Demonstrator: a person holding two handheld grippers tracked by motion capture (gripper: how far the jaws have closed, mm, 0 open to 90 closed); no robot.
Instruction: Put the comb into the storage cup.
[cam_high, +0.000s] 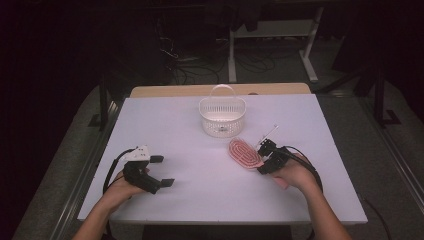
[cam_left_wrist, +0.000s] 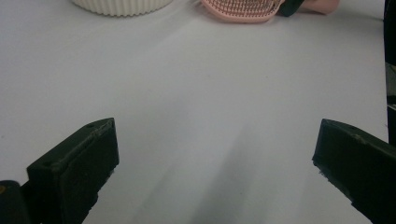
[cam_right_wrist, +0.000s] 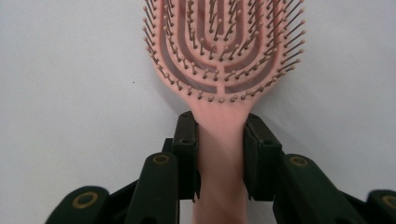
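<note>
A pink hairbrush (cam_high: 244, 153) lies bristles-up on the white table (cam_high: 190, 170), right of centre. My right gripper (cam_high: 266, 159) is shut on its handle (cam_right_wrist: 220, 140), both pads pressing the neck just below the bristled head (cam_right_wrist: 223, 42). The brush head (cam_left_wrist: 240, 8) also shows at the top of the left gripper view. My left gripper (cam_high: 162, 171) rests low at the table's front left, jaws wide open with bare table between them. A white slotted basket (cam_high: 222, 114) with an upright handle stands at the back centre, behind the brush.
A wooden board (cam_high: 220, 90) borders the table's far edge. Beyond it are desk legs and cables on the dark floor. The person's forearms enter from the bottom edge. A thin white stick-like item (cam_high: 268, 133) lies just behind the right gripper.
</note>
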